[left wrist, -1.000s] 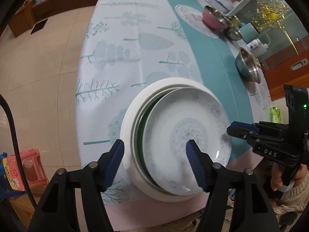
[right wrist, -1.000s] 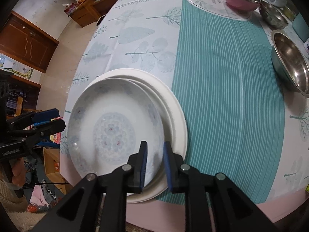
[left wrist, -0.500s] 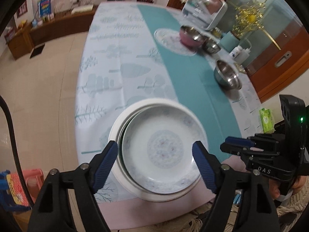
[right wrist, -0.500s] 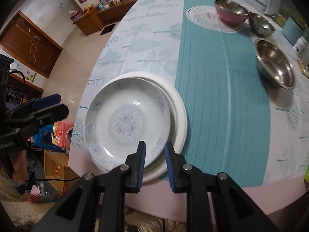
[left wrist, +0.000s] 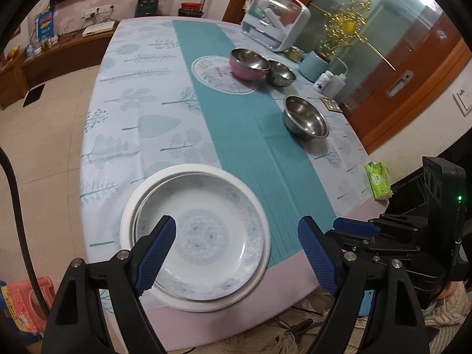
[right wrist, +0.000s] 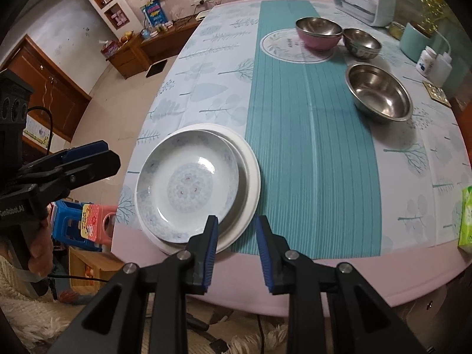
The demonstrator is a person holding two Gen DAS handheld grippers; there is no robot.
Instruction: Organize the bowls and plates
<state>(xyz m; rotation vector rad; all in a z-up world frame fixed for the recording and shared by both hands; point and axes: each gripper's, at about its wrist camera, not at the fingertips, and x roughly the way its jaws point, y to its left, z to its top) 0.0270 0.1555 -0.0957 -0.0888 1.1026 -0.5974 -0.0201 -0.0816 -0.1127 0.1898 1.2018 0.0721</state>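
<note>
Nesting patterned plate (left wrist: 203, 242) in white plate (left wrist: 129, 209), bowls (left wrist: 305, 118) empty

Left wrist view: mounted behind the left gripper (left wrist: 236, 253), looking steeply down and forward along its two fingers from above the near edge of the table (left wrist: 206, 321), with the far end of the room toward the top. Right wrist view: set likewise behind the right gripper (right wrist: 237, 249), a little to the right, facing the same way. Both close to the stacked plates (left wrist: 203, 236) (right wrist: 191, 185), which fill the lower middle. Shared: the plates, teal runner (left wrist: 242, 124) (right wrist: 309, 135), steel bowls (left wrist: 305, 116) (right wrist: 379, 91). Each gripper seen at the edge of the other's frame
</note>
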